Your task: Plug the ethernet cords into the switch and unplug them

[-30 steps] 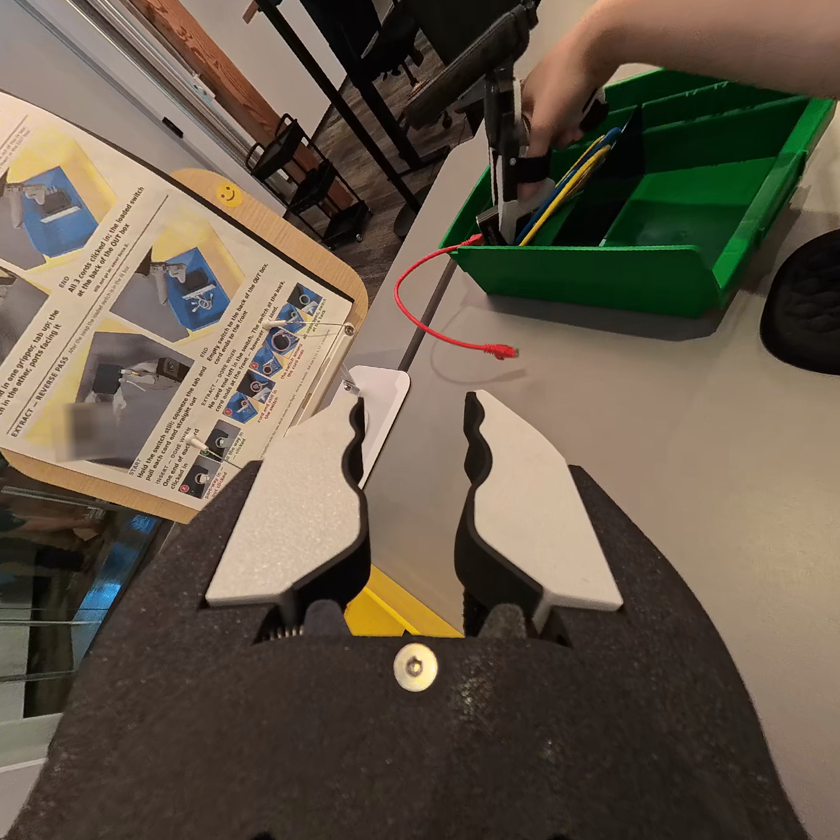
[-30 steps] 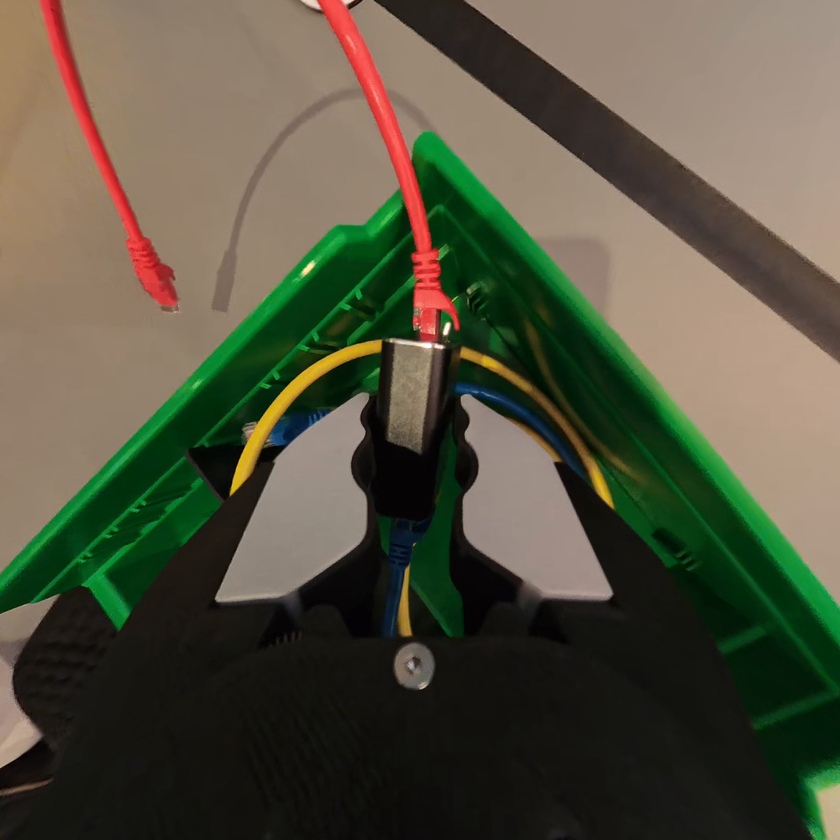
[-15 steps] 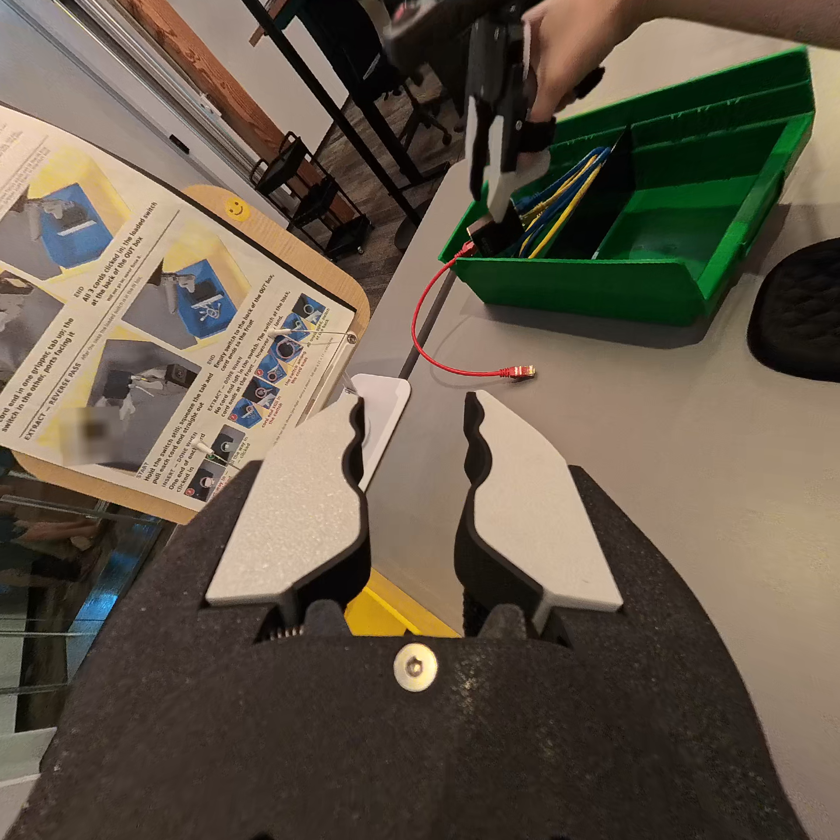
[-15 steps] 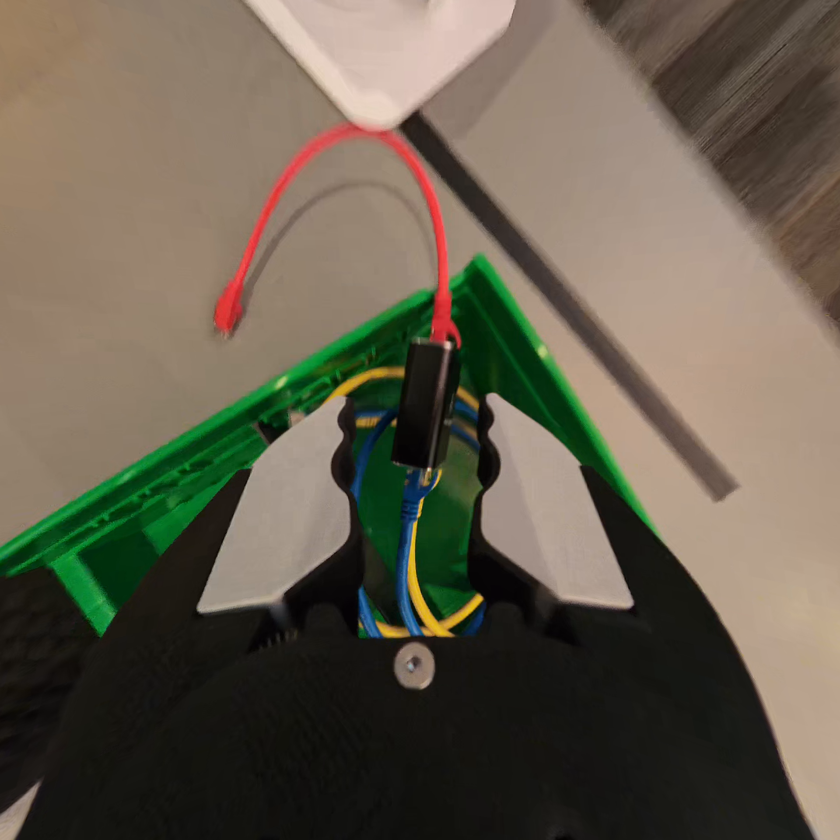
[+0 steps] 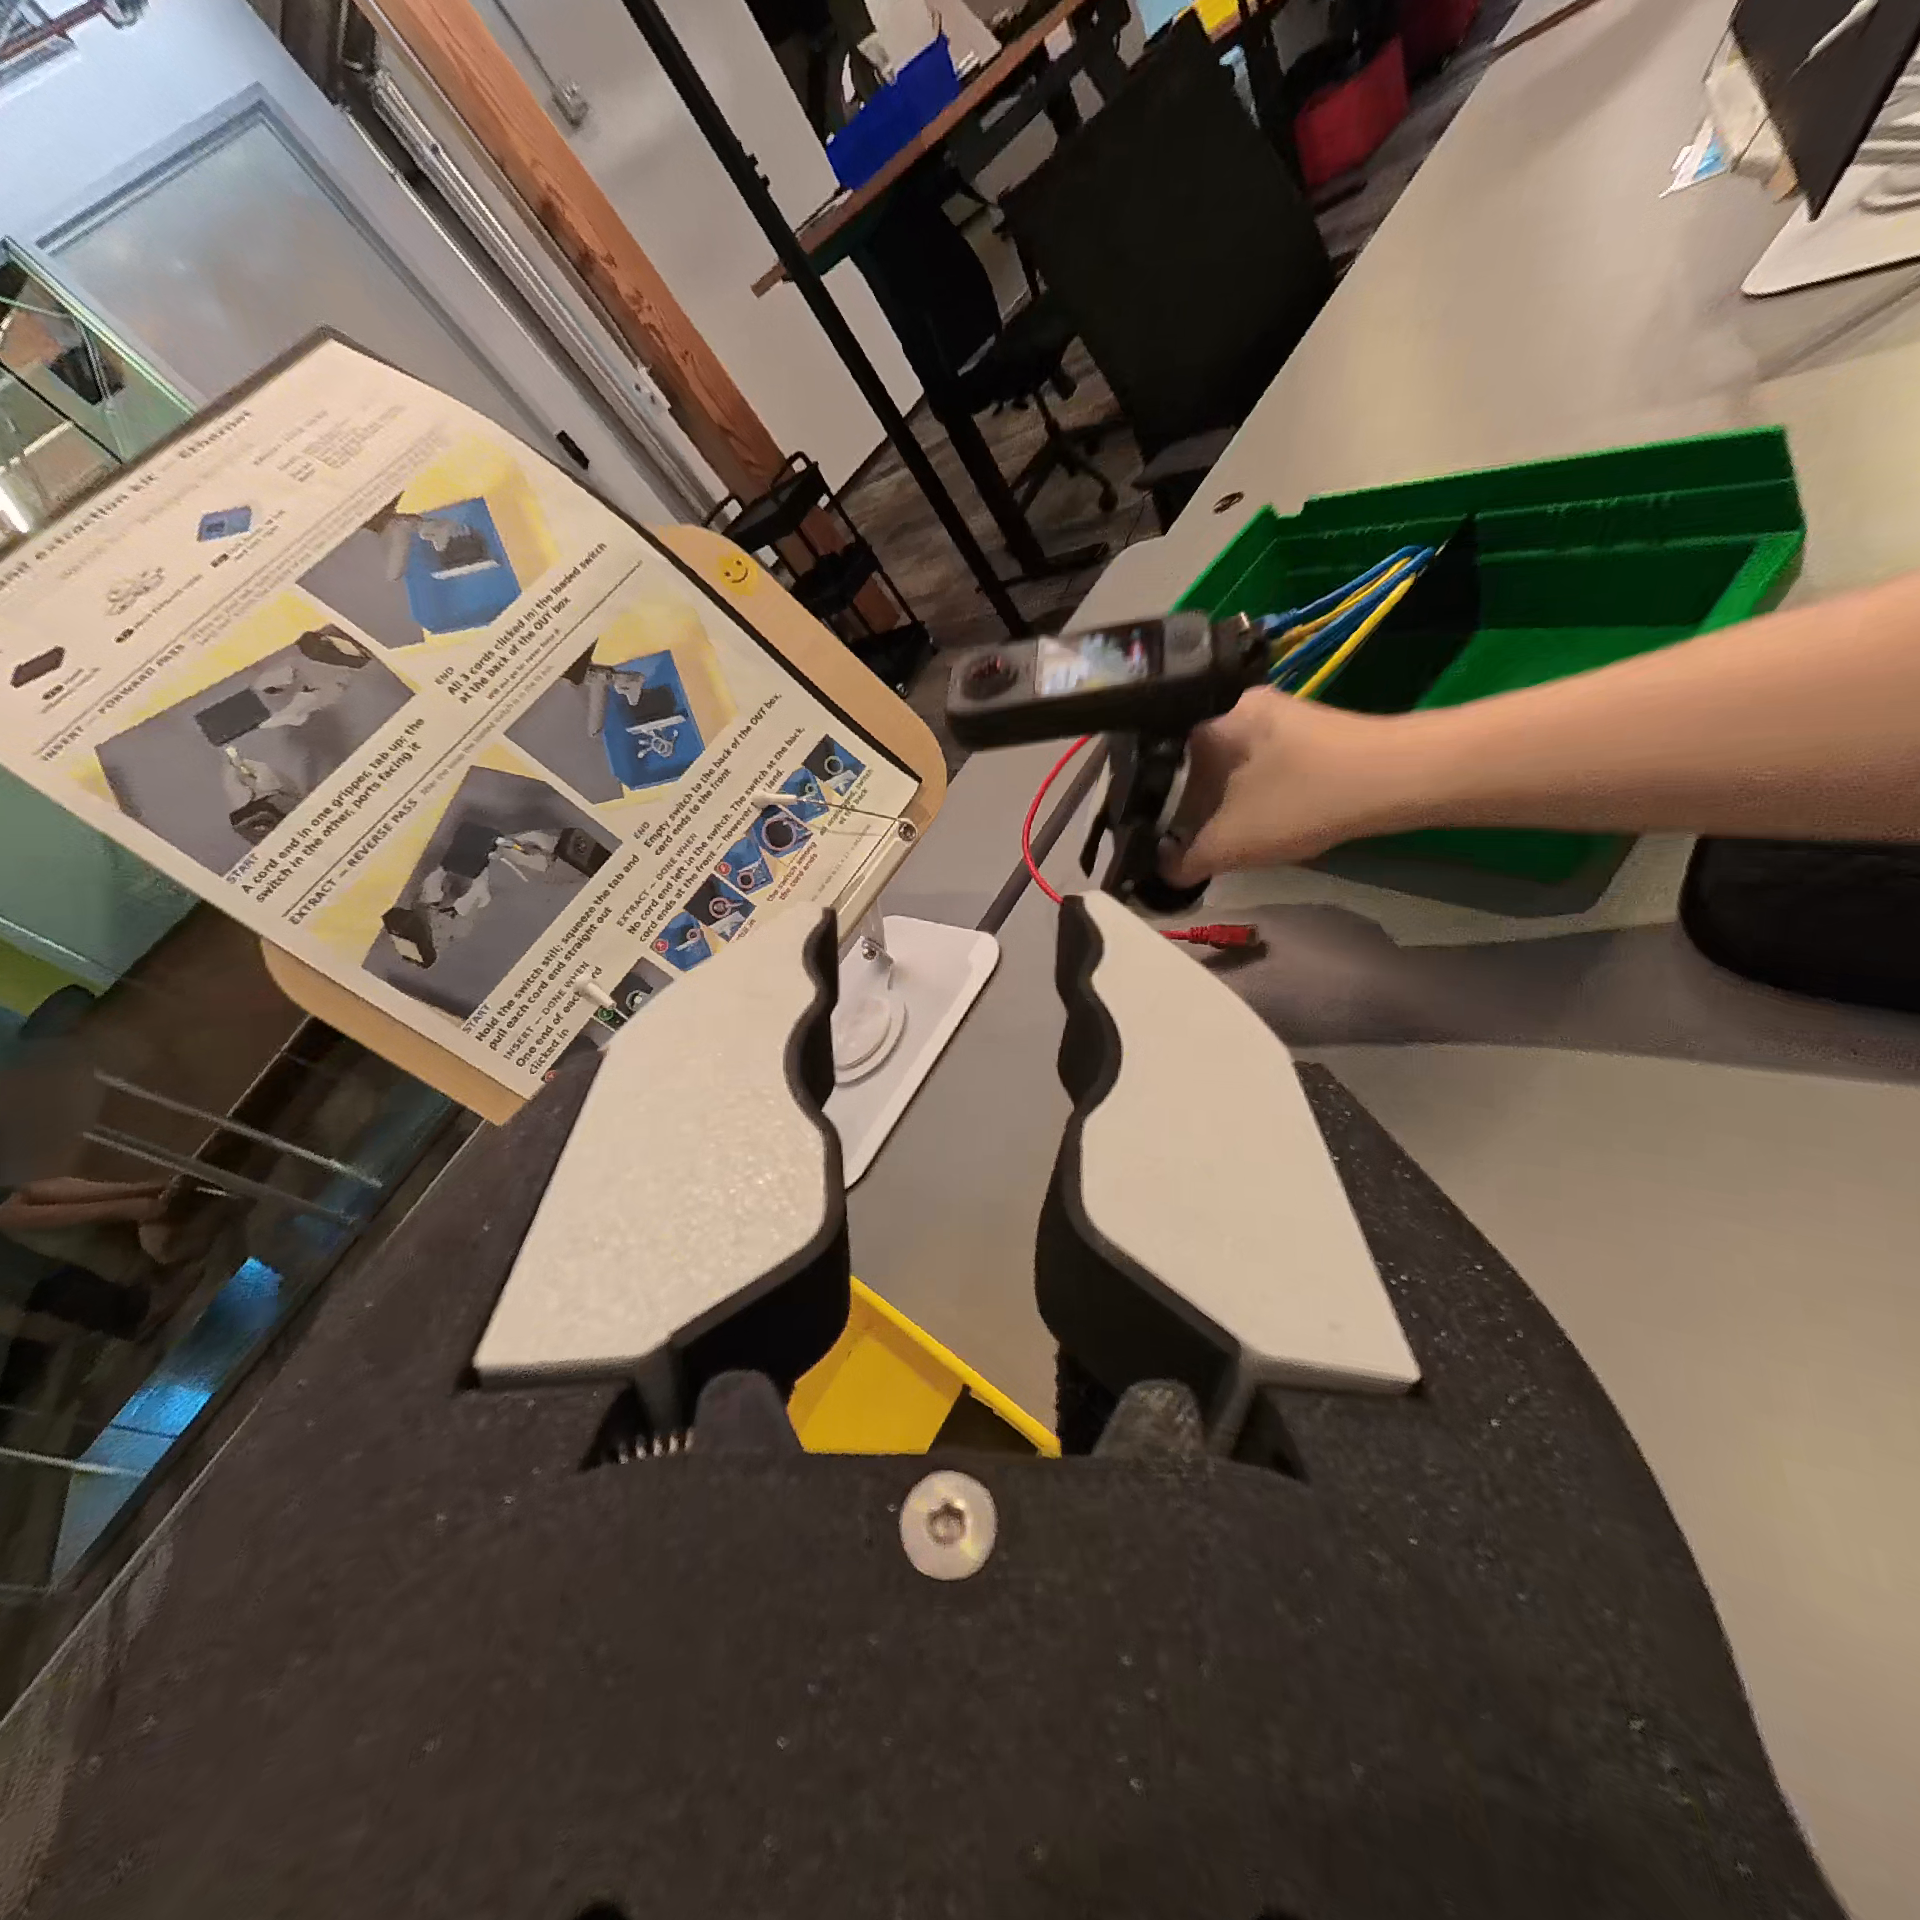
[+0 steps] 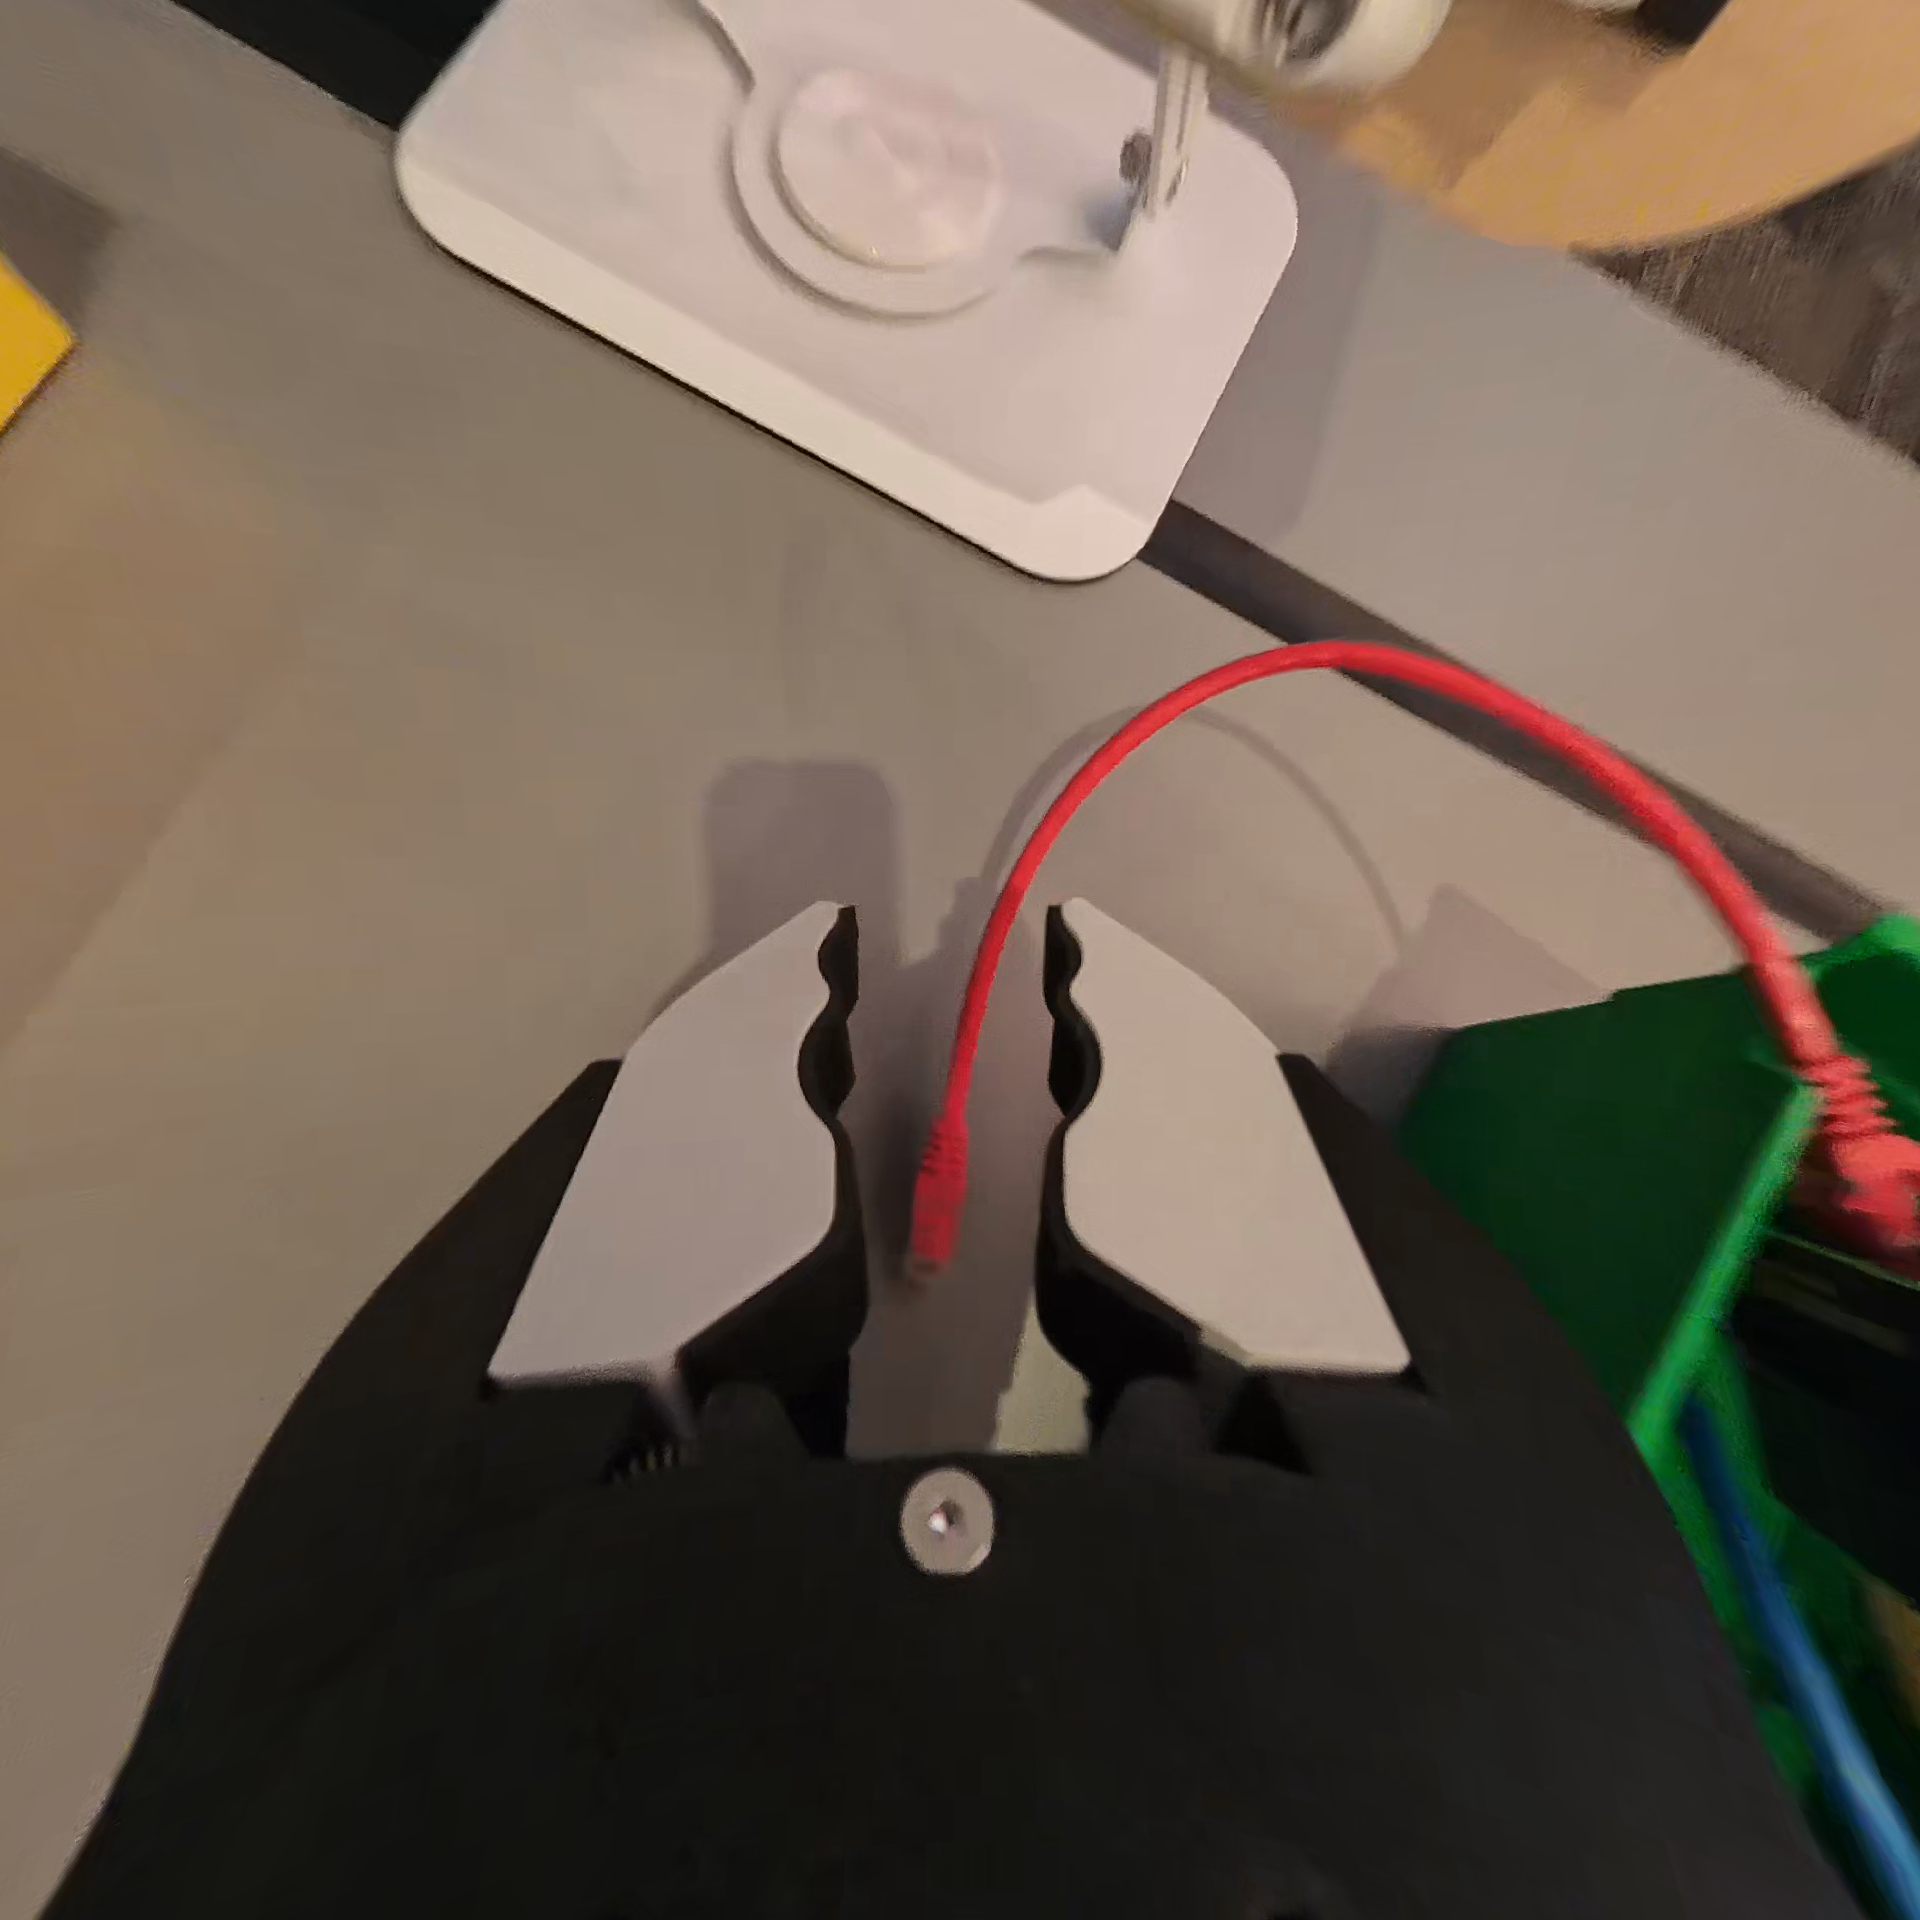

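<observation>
Right tongs point(image 6: 951, 925) let go of the black switch, left the green plastic bin point(image 6: 1621, 1164); now wide, empty, straddling the thin red ethernet cord's point(image 6: 1039, 852) free plug on the grey bench point(image 6: 416, 727). Left tongs point(image 5: 945, 935) unchanged: wide, empty.

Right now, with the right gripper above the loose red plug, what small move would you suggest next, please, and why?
Probably lower the right gripper and shut it on the free plug of the red cord. Its jaws are open with that plug lying on the table between the fingers, ungripped, while the cord's other end runs into the green bin. The left gripper is open and empty.
</observation>
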`<control>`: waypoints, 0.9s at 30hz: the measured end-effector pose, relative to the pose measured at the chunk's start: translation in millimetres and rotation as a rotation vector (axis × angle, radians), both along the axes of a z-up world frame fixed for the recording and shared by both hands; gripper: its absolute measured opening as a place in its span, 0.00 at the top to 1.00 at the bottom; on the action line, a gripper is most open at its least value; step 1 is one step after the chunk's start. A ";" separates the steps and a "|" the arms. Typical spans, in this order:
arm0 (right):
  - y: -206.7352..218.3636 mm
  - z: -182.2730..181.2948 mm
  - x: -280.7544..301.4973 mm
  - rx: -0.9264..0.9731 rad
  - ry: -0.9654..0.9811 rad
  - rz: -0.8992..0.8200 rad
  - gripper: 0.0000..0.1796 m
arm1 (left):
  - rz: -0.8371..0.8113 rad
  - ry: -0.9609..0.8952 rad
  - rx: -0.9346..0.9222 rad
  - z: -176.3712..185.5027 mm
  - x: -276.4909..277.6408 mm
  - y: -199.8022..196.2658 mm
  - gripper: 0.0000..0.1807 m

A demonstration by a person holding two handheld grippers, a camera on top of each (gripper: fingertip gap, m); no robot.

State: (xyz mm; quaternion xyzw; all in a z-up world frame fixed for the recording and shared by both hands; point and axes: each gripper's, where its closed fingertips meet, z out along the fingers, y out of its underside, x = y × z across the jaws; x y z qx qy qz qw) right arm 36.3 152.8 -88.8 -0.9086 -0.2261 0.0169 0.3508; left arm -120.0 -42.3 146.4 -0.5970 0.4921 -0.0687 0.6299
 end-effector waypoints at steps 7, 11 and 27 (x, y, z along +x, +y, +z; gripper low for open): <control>12.8 -52.9 19.5 -0.076 -0.245 -0.109 0.86 | -0.040 -0.020 -0.007 2.9 -5.3 -5.8 0.78; 2.0 -49.6 18.8 -0.167 -0.295 -0.028 0.95 | -0.044 -0.025 -0.007 3.7 -7.6 -5.2 0.78; -51.7 100.3 92.9 0.045 0.352 0.381 0.97 | -0.062 0.062 -0.003 -10.1 17.3 -8.4 0.78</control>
